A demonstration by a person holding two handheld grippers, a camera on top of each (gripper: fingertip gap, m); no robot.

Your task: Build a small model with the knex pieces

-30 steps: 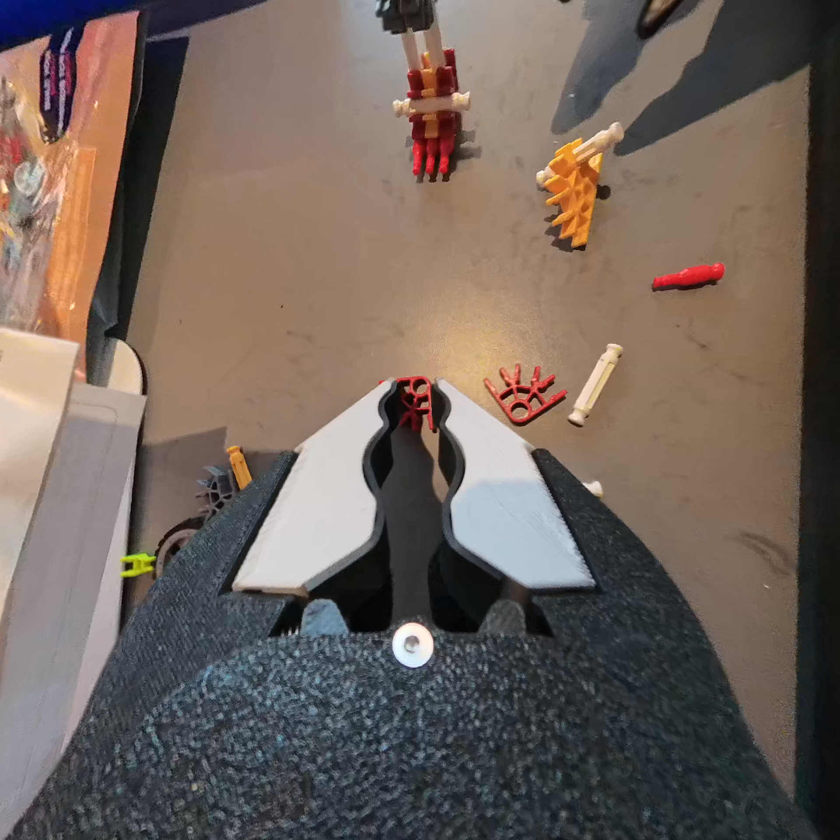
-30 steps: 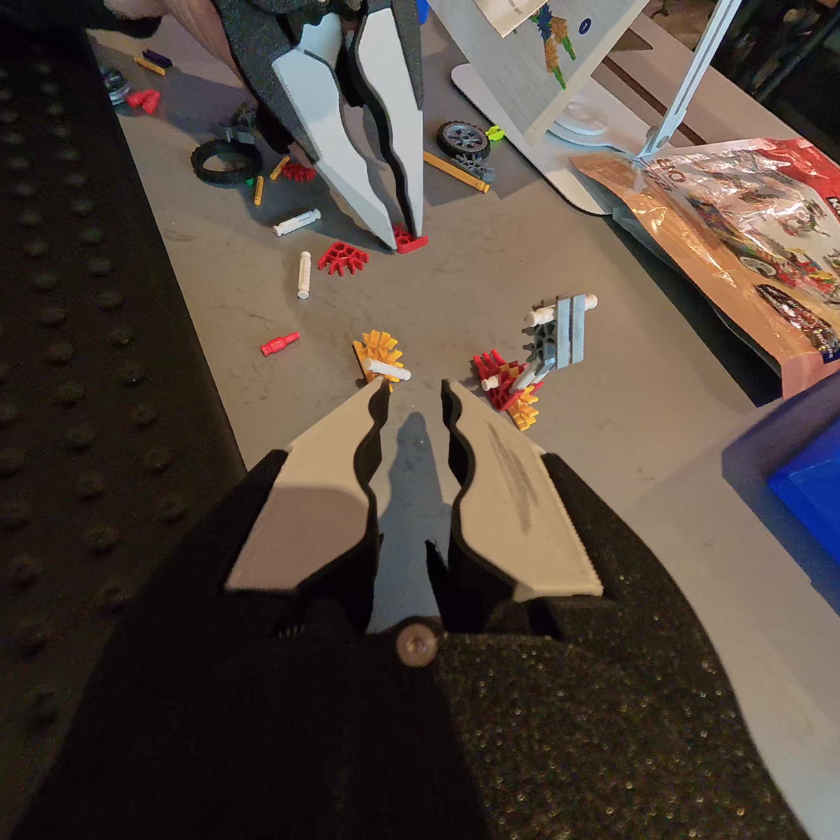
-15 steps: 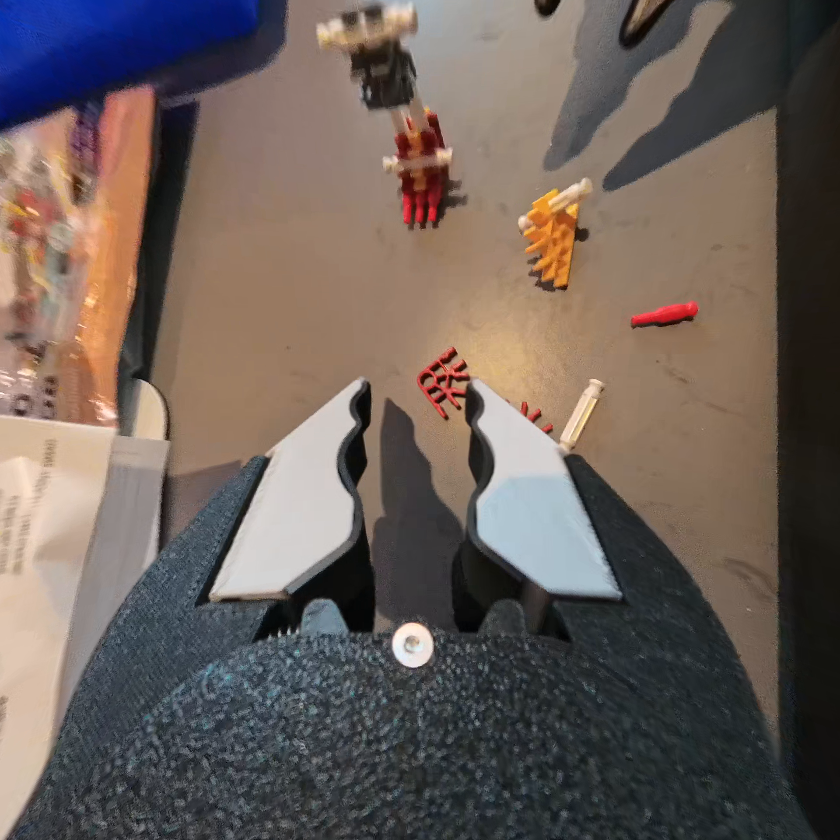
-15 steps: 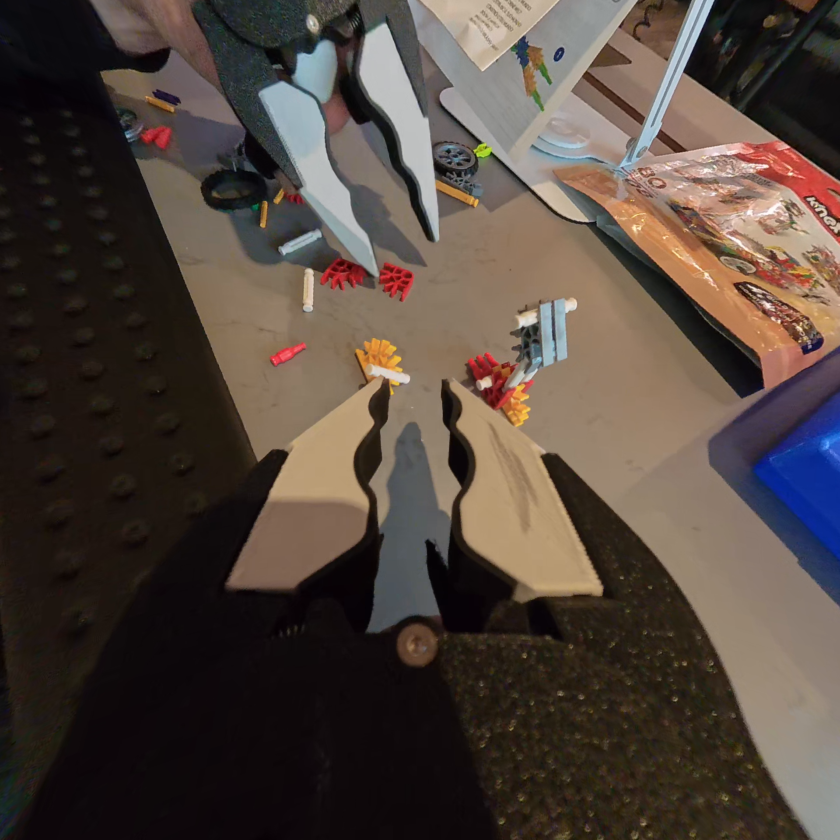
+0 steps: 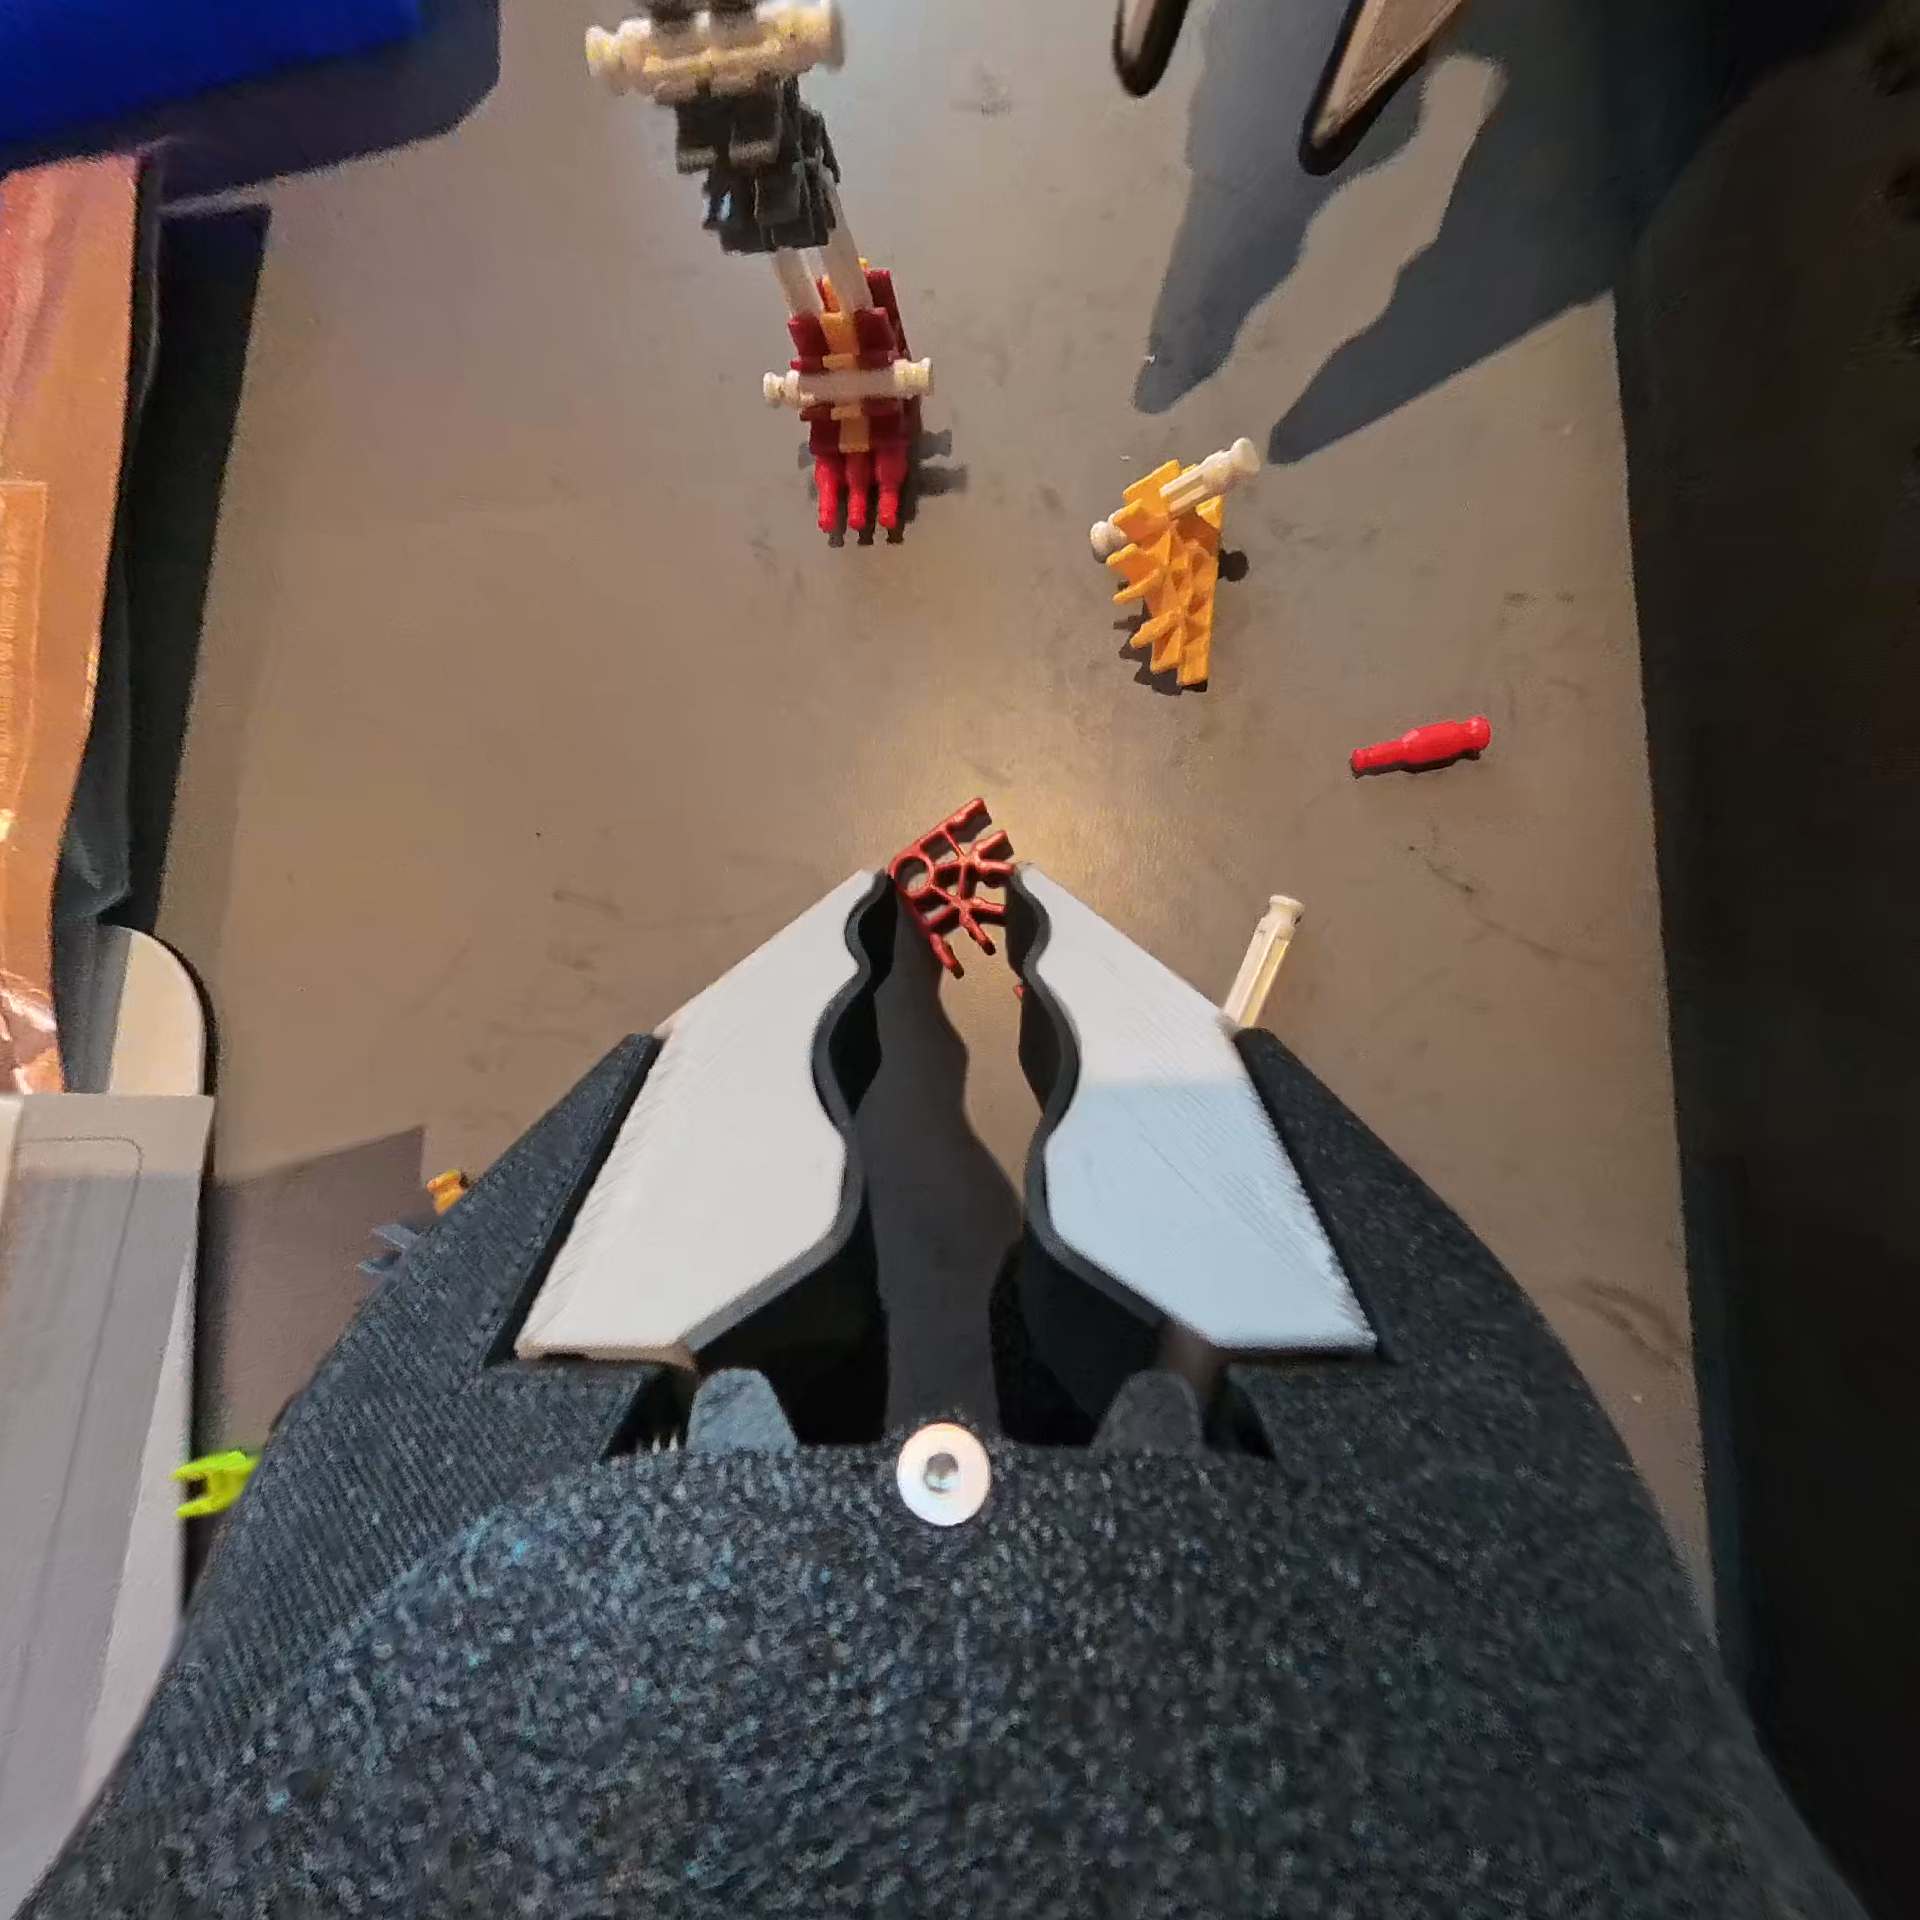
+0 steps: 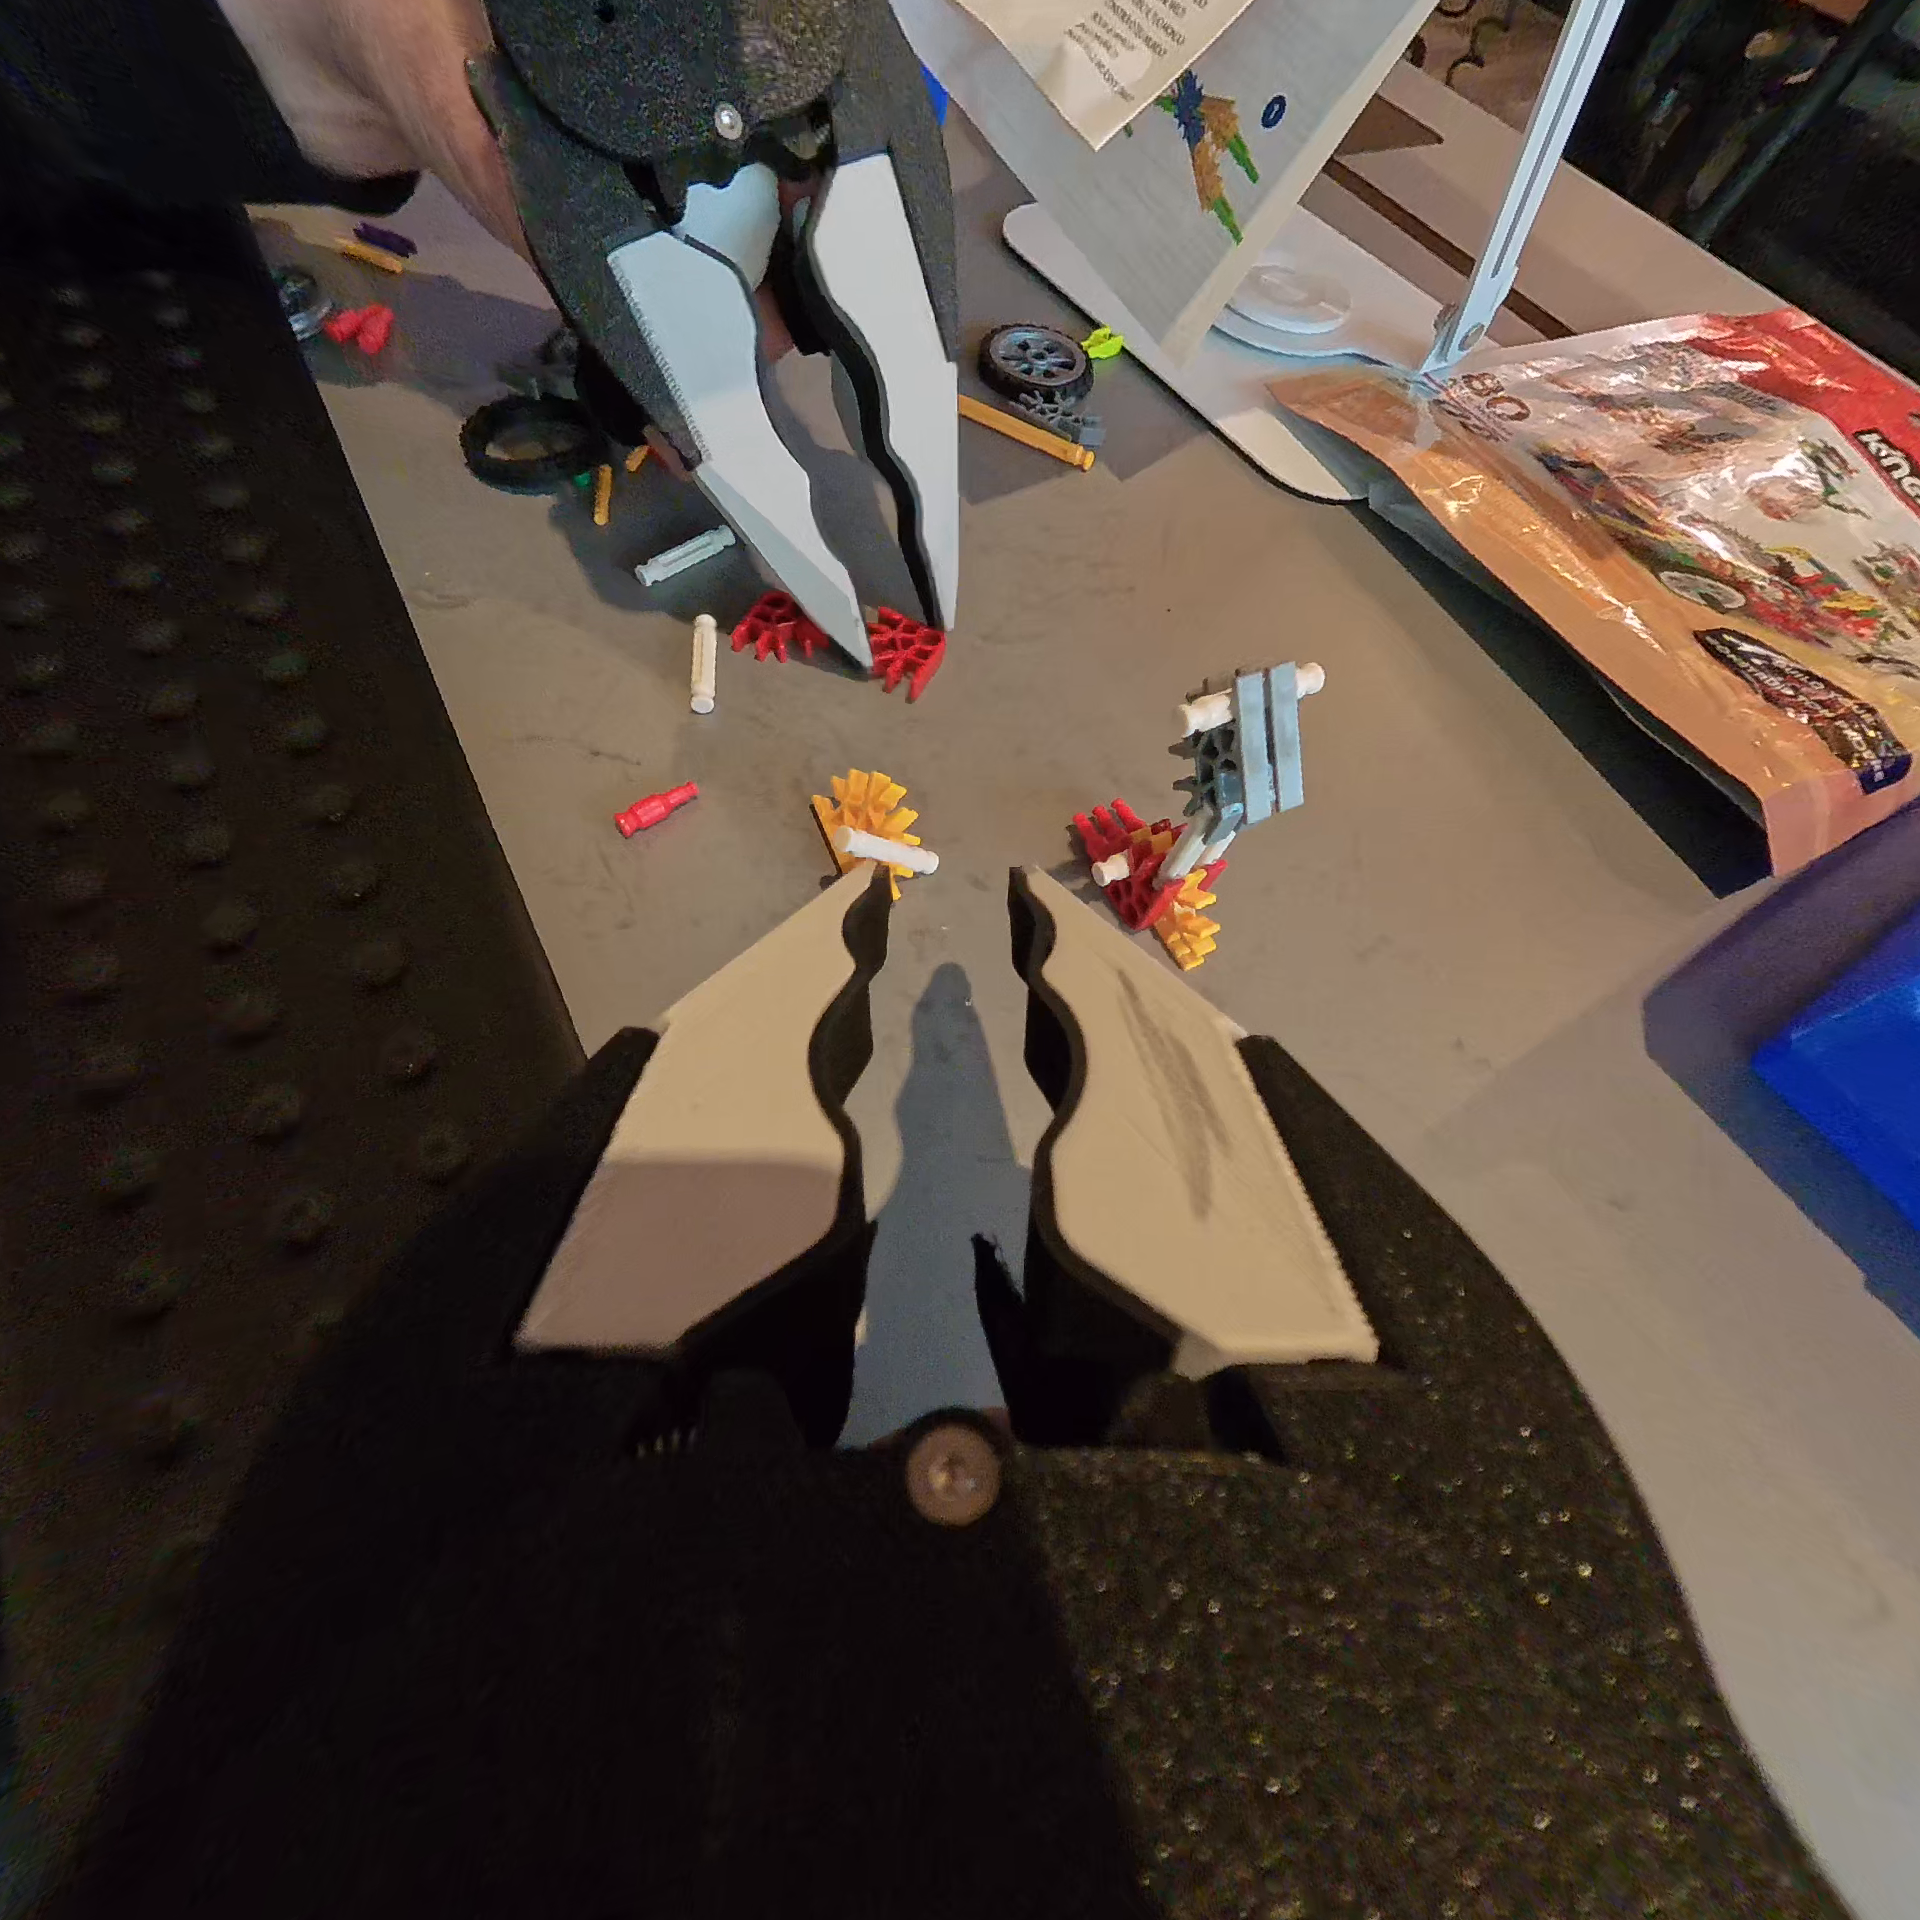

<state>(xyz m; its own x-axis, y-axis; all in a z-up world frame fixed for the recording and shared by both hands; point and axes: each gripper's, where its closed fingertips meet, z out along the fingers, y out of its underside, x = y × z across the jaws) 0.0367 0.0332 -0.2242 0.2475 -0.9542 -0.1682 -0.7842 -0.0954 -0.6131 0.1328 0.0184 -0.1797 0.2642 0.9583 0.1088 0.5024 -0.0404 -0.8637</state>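
The left gripper (image 5: 951,883) pinches a flat red connector (image 5: 954,894) against the worktop (image 5: 623,675), while the right gripper (image 6: 945,883) hovers with fingers spread near a yellow connector (image 6: 868,821).

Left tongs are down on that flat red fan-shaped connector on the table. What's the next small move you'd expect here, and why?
Probably a slight further squeeze, then a small lift. The left tongs bracket the red connector at their very tips, and the right wrist view shows it lying on the grey table, so the hold looks shallow. The right tongs hang open and empty beside the yellow connector.
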